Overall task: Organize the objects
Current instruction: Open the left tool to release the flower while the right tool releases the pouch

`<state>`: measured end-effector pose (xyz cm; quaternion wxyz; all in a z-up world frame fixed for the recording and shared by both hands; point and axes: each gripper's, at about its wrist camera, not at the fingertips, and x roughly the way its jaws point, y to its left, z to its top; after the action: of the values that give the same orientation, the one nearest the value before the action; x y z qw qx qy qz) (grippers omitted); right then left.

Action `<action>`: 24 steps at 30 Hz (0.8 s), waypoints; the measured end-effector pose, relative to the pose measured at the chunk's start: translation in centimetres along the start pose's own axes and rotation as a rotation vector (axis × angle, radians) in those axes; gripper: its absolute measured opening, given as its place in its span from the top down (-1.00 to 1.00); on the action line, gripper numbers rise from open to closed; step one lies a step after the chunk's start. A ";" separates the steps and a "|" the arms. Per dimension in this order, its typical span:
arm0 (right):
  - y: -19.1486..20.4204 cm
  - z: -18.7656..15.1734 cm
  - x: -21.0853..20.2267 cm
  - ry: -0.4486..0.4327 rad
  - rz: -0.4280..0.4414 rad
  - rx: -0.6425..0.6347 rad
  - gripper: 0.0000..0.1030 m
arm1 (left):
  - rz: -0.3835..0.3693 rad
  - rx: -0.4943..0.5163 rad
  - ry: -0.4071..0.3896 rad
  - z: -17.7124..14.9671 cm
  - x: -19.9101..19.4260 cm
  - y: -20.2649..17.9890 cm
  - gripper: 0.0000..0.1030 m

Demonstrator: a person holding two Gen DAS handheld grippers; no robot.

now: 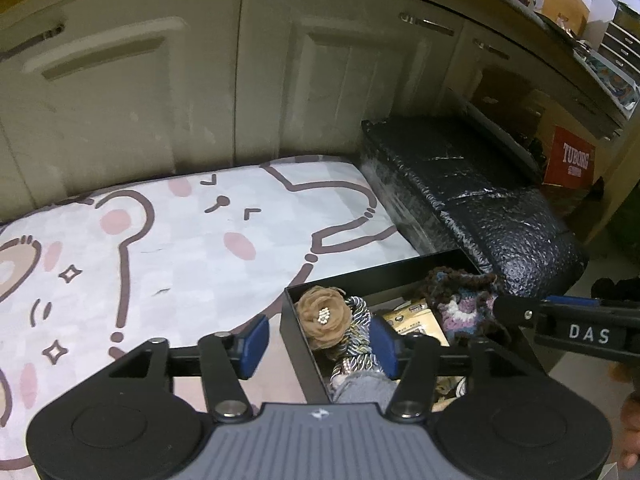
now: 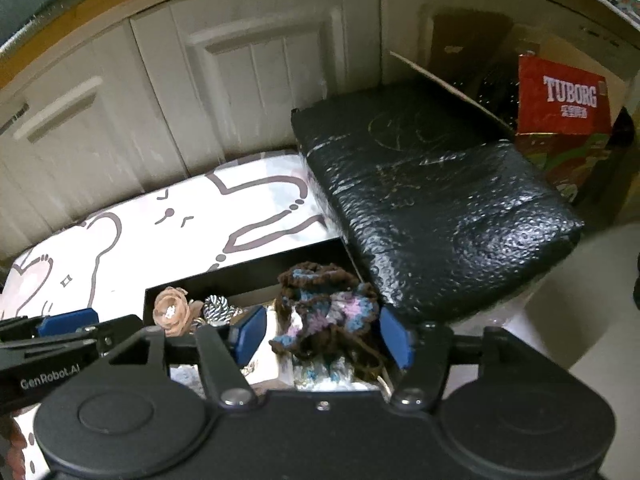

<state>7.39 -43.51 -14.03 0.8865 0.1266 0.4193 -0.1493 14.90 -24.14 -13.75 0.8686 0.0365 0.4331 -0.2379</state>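
Observation:
A black open box (image 1: 294, 322) (image 2: 256, 270) sits on a cartoon-print mat (image 1: 180, 240) (image 2: 120, 240). It holds a tan fabric flower (image 1: 322, 316) (image 2: 172, 312), a silver braided item (image 1: 360, 336) (image 2: 218, 308), a yellow packet (image 1: 416, 316) and a brown, blue and purple crocheted piece (image 1: 460, 300) (image 2: 324, 308). My left gripper (image 1: 320, 344) is open and straddles the box's left wall, empty. My right gripper (image 2: 320, 334) is open with its fingers on either side of the crocheted piece, over the box's right end.
A black textured padded block (image 1: 472, 196) (image 2: 432, 200) lies right of the mat. Cream cabinet doors (image 1: 160, 92) (image 2: 248, 72) stand behind. A red Tuborg carton (image 1: 572, 158) (image 2: 568, 100) and cardboard (image 2: 452, 84) are at the back right.

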 end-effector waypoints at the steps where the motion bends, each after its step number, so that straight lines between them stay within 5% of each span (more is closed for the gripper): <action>1: 0.0 0.0 -0.3 -0.003 -0.001 0.004 -0.24 | 0.002 0.000 -0.003 0.0 -0.4 0.0 -0.22; 15: 0.0 -0.5 -4.8 -0.048 -0.008 0.024 -0.32 | 0.008 0.007 -0.039 -0.1 -4.9 -0.7 -0.71; 24: 0.5 -1.0 -8.1 -0.076 -0.041 0.009 -0.67 | 0.063 -0.024 -0.052 -0.1 -7.8 0.5 -1.00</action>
<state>1.93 -41.41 -8.26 0.8980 0.1161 0.3872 -0.1740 11.09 -20.66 -7.86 0.8870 0.0336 0.4120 -0.2060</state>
